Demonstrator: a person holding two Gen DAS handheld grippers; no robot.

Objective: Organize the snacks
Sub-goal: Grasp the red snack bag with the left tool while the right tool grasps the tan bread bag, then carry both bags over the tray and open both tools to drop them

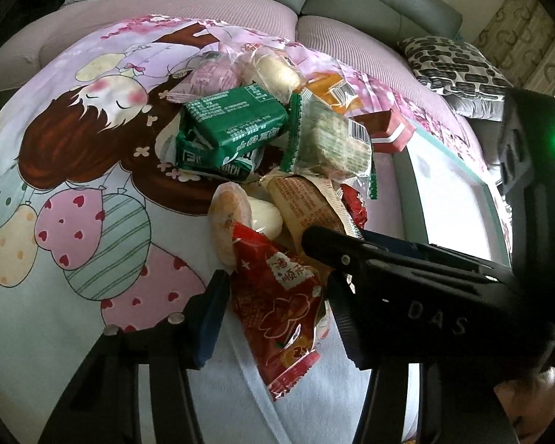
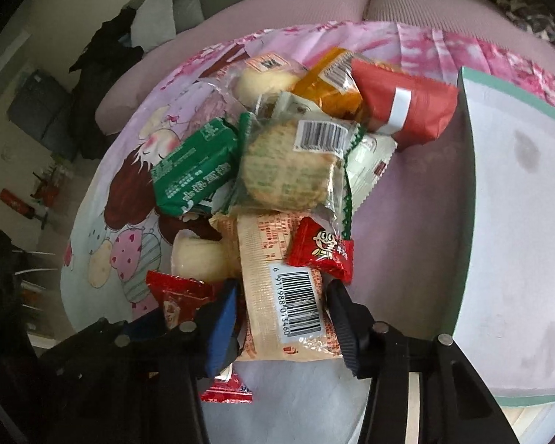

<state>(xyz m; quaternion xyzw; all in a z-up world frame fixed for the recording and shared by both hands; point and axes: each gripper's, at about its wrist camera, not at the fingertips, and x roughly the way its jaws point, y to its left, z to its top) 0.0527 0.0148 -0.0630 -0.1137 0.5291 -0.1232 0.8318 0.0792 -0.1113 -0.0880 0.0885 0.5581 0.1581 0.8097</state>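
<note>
A heap of wrapped snacks lies on a cartoon-print cloth [image 1: 74, 170]. My left gripper [image 1: 277, 296] is open, its jaws on either side of a red snack bag [image 1: 277, 307] at the near end of the heap. My right gripper [image 2: 281, 310] is open around a beige barcoded packet [image 2: 281, 296], which also shows in the left wrist view [image 1: 307, 203]; that gripper reaches in from the right there [image 1: 407, 270]. A green packet [image 1: 233, 125], a round rice cracker pack [image 2: 288, 162], a small red candy pack [image 2: 322, 251] and a red-and-white packet [image 2: 403, 103] lie in the heap.
A white tray with a teal rim [image 2: 518, 222] stands to the right of the heap. The cloth lies on a pink sofa seat [image 1: 166, 3] with grey back cushions. A black-and-white patterned pillow [image 1: 455, 66] lies at the far right.
</note>
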